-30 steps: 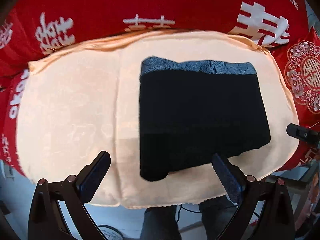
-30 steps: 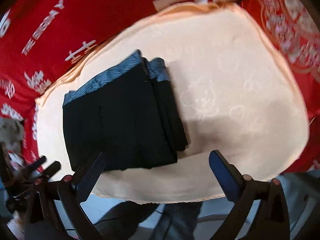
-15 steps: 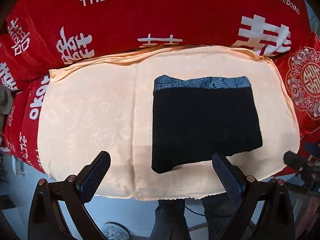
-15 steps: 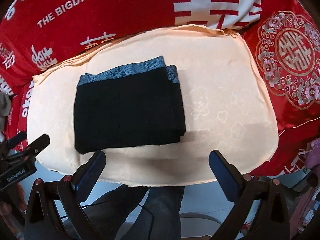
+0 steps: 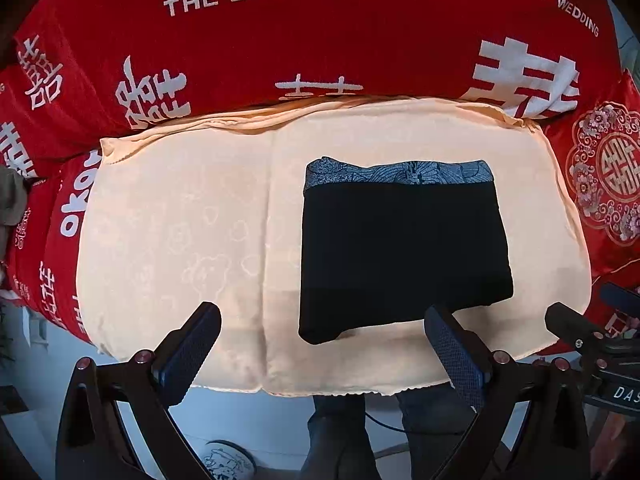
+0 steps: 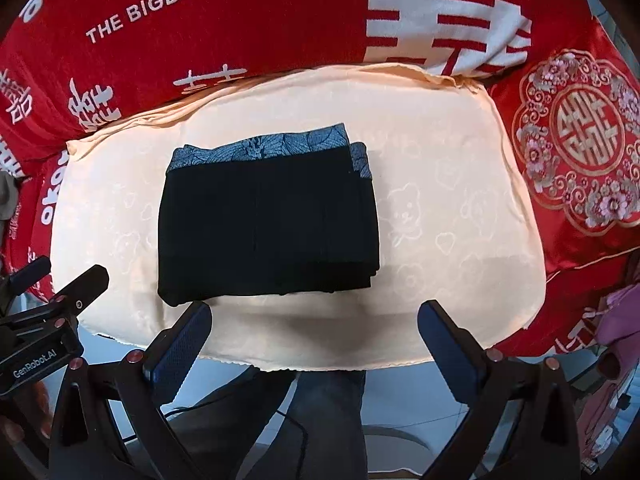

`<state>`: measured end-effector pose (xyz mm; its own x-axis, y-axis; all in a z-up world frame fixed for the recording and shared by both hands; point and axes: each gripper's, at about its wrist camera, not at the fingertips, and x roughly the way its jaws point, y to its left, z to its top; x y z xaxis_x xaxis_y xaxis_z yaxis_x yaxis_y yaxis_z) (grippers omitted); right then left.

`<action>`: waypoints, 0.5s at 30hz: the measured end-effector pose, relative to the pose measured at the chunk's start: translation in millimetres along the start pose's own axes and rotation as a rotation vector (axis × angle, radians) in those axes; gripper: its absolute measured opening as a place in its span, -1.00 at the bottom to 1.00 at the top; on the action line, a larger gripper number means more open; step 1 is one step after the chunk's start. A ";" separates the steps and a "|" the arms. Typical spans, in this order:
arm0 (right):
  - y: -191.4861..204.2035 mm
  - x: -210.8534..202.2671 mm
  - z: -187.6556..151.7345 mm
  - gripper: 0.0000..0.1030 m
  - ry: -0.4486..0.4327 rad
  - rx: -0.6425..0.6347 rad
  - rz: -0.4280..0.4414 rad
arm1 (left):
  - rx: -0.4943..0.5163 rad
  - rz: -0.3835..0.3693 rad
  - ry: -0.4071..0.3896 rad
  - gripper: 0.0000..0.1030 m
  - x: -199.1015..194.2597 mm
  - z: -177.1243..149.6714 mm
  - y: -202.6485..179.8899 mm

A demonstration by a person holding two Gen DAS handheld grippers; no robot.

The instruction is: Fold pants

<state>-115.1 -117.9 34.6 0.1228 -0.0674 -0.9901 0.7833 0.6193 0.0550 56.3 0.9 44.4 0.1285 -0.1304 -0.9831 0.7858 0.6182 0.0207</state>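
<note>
And here we are with the pants (image 5: 404, 248) lying as a compact black rectangle on the peach cloth (image 5: 180, 240), a blue-grey patterned waistband strip along the far edge. From the left tongs (image 5: 320, 344) the bundle sits ahead and off toward the right finger; from the right tongs (image 6: 314, 334) it sits ahead and off toward the left finger. Neither tool is touching it.

Both pairs are spread wide, nothing between the fingers of either one, and both hang over the near edge of the cloth. In the left view the other tool's black body pokes in at the right margin; in the right view its counterpart shows at the left margin.

Call on the step: the folding looks finished, or very nearly. The right view shows stacked layers stepping out slightly at the bundle's right side, with a second bit of waistband peeking past the top one. If anything is left, it's a tidy-up: come in low, nip that offset edge and draw it flush, or press the stack flat. Otherwise the hands simply pull clear.

Now the writing. The red bedding (image 5: 280, 40) behind the cloth reads "THE BIGDAY" and "HAPPY WEDDING" in white, with large white Chinese double-happiness characters and a round floral medallion off to the right. The tool bodies carry labels too: "GenRobot.AI" in the right view, and a cut-off "DAS" in the left
</note>
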 end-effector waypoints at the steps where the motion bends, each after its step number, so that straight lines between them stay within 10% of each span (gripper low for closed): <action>1: 0.9 -0.3 0.3 0.99 0.002 -0.001 -0.003 | 0.003 0.002 0.000 0.98 -0.1 0.2 -0.5; 15: 10.8 -0.9 6.6 0.99 0.006 -0.037 -0.013 | 0.001 -0.001 0.017 0.98 3.0 4.0 1.8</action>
<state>-102.7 -116.3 36.9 0.1089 -0.0706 -0.9915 0.7620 0.6465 0.0377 60.6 -1.5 42.2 0.1171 -0.1178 -0.9861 0.7865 0.6173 0.0196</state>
